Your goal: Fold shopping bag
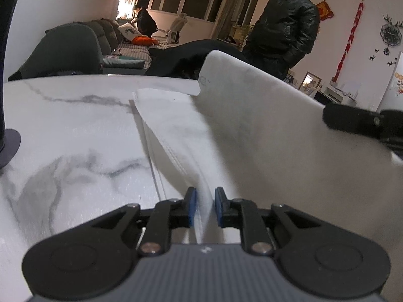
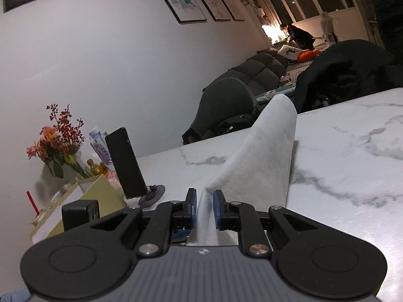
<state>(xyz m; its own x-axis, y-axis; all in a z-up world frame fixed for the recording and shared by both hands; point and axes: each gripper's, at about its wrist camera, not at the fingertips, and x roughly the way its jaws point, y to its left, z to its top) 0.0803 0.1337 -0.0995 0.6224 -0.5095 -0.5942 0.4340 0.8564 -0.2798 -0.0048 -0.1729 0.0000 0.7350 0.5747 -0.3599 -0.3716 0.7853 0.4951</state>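
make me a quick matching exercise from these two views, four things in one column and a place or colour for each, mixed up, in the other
Things:
1. bag
2. phone
3. flowers
4. cushion

Descriptions:
a. orange, on the sofa far back
b. white, pinched between both grippers' pads
c. black, upright on a round stand
d. red and orange, at the table's end by the wall

Pairs: 1-b, 2-c, 3-d, 4-a

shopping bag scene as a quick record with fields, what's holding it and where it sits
item: white shopping bag
surface: marble table
left tongs: shut on a bag edge
right tongs: shut on another bag edge
bag state: partly lifted, one flap raised, the rest on the table
nearby: phone on stand, flowers
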